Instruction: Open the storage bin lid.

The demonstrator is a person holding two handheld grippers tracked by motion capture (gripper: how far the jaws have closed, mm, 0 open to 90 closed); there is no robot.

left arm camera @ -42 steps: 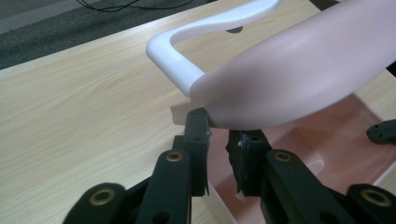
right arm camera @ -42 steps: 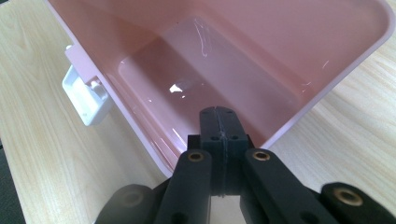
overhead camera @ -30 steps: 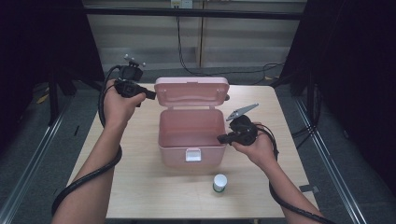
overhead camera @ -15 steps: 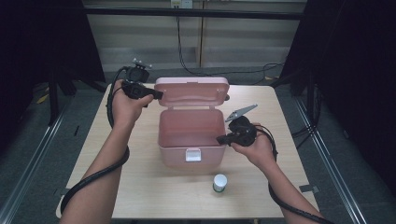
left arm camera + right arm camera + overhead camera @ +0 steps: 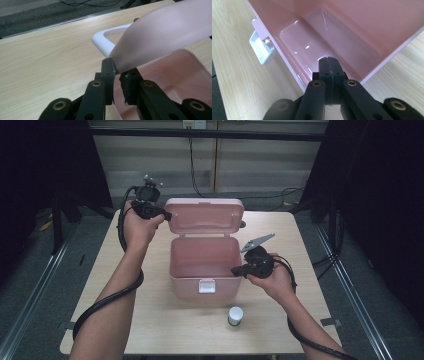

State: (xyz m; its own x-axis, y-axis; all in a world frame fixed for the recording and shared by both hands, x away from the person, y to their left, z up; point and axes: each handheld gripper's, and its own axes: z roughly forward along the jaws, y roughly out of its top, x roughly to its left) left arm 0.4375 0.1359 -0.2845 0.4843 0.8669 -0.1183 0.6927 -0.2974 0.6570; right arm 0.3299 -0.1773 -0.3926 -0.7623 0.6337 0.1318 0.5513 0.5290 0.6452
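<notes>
The left gripper (image 5: 166,214), jaws just narrowed, pinches the corner of the raised lid (image 5: 205,215) of the pink box (image 5: 202,261) mid-table. The right gripper (image 5: 234,270), jaws pressed together, rests at the box's right rim.

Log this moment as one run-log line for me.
left gripper: jaws just closing on pink lid edge | right gripper: shut, at pink box rim | box: open, empty | white-capped bottle: upright on table
</notes>
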